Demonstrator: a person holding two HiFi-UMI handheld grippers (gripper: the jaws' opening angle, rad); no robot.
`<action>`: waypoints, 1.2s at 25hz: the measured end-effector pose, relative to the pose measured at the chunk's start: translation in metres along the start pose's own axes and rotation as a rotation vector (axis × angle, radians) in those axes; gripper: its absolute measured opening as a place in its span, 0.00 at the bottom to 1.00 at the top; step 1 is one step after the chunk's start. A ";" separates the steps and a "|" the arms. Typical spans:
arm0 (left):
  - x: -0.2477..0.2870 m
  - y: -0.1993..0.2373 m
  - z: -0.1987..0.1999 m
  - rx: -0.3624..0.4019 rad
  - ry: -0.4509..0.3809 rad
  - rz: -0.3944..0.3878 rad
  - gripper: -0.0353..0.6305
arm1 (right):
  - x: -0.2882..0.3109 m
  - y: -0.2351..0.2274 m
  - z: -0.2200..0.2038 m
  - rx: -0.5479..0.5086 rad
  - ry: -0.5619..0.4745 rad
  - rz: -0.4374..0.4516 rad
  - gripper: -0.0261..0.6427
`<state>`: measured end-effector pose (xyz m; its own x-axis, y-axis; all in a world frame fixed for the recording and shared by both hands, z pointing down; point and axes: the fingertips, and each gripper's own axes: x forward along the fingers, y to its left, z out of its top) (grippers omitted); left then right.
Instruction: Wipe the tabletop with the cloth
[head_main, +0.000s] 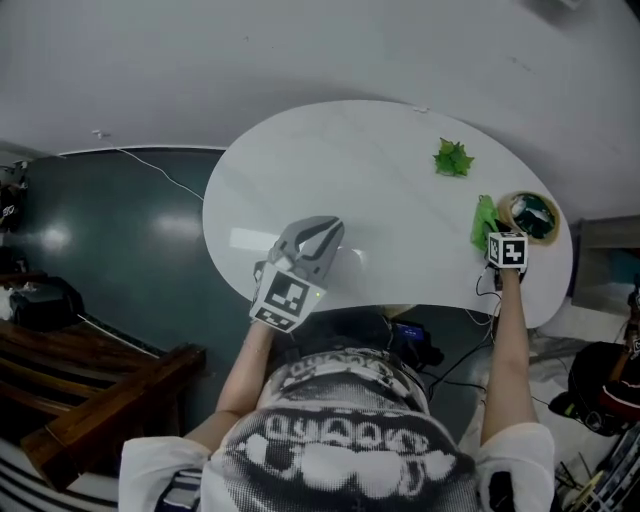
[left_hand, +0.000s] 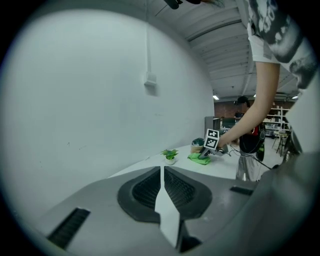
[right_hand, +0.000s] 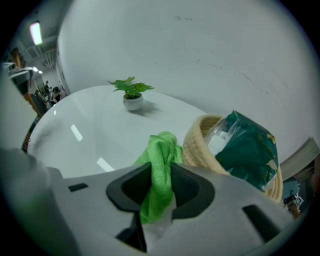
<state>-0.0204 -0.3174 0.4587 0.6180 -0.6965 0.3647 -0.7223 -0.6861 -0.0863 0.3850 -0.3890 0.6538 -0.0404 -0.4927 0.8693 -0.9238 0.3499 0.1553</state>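
We are looking down on a smooth, glossy white tabletop (head_main: 330, 180) with a rounded, bean-like outline. At its right end, the right gripper (right_hand: 159, 186) is pinching a soft, bright green microfibre cloth (right_hand: 160, 165). Its ribbed dark pads are pressing on a bunched vertical fold, so the jaws are standing only a cloth's thickness apart. The rest of the cloth is lying crumpled on the table just beside a round, beige woven basket (right_hand: 197, 145), which is holding a crinkled dark green foil packet (right_hand: 245, 150). Farther along the surface we are seeing a small leafy green plant in a white rounded pot (right_hand: 131, 97), standing upright and well apart from the basket. The left gripper (head_main: 318, 236) is hanging over the table's near edge. Its grey moulded jaws are lying closed against each other, gripping nothing.
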 end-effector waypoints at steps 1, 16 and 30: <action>-0.001 0.000 -0.001 0.001 0.004 0.004 0.09 | 0.002 -0.004 0.003 0.001 -0.004 -0.004 0.21; -0.066 0.038 -0.036 -0.002 0.087 0.081 0.09 | -0.026 0.073 0.046 0.054 -0.149 0.026 0.21; -0.191 0.127 -0.093 -0.030 0.054 0.136 0.09 | -0.061 0.457 0.161 -0.075 -0.340 0.417 0.21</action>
<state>-0.2594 -0.2522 0.4639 0.4971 -0.7695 0.4010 -0.8076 -0.5793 -0.1105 -0.0958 -0.3281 0.5964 -0.5296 -0.5257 0.6657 -0.7742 0.6202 -0.1262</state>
